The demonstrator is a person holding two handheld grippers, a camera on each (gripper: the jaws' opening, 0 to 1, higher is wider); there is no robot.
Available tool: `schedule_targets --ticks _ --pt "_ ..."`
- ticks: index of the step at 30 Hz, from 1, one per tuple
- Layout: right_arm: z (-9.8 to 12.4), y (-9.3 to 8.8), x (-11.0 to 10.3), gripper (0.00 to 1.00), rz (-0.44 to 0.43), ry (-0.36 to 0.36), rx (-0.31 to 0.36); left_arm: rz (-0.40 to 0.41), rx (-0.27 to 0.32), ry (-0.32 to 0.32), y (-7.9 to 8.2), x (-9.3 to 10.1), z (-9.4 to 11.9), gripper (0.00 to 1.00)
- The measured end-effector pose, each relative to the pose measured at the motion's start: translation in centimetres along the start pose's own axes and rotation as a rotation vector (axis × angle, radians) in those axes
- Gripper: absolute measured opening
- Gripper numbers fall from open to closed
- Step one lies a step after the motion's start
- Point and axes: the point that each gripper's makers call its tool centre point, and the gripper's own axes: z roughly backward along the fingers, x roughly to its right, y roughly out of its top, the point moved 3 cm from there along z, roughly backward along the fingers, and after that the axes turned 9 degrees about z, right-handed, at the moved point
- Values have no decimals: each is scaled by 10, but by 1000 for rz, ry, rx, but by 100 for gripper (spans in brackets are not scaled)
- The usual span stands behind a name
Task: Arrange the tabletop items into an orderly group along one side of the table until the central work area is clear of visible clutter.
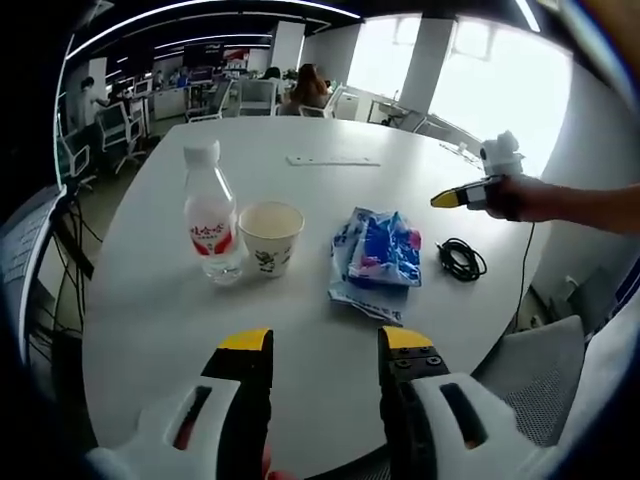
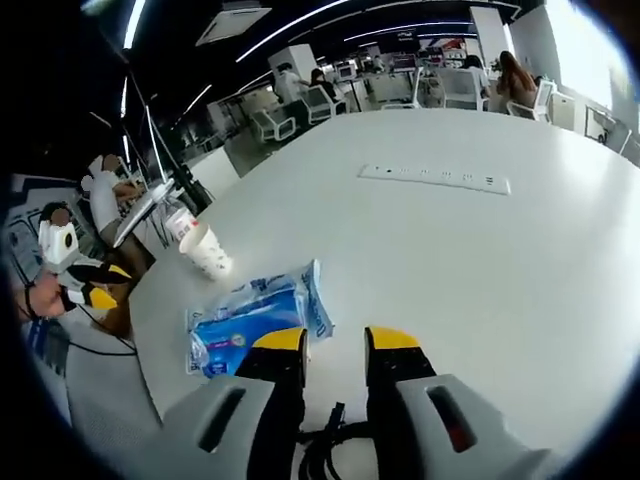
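Looking along our left gripper point(image 1: 325, 345), we see its yellow-tipped jaws parted with nothing between them, hovering over the near edge of the round white table point(image 1: 150, 290); ahead stand a water bottle point(image 1: 212, 215) with a red label and a paper cup point(image 1: 270, 237), just beside each other, the bottle on the left; to their right lies a blue and white packet point(image 1: 378, 255), flat on the top, and further right a coiled black cable point(image 1: 461, 260) rests near the table's edge; above the cable a hand point(image 1: 520, 197) carries our right gripper point(image 1: 455, 197), and from this side we cannot tell its jaw gap; a long white strip point(image 1: 332, 160) lies flat toward the far side.

In the right gripper view, our right gripper point(image 2: 336, 340) shows its jaws apart and holding nothing; the cable point(image 2: 322, 450) lies directly beneath them, partly hidden; the packet point(image 2: 250, 318) sits just left of the jaws; beyond it the cup point(image 2: 208, 250) stands with the bottle point(image 2: 180, 222) behind it; the strip point(image 2: 435, 178) lies well apart on the open top; the left gripper point(image 2: 85, 285) shows at the left margin, off the table's edge.
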Motion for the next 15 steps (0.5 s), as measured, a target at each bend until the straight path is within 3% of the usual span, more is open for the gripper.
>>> schedule_targets --ticks 15 --pt "-17 6 -3 24 56 41 -23 30 10 20 -3 -1 5 41"
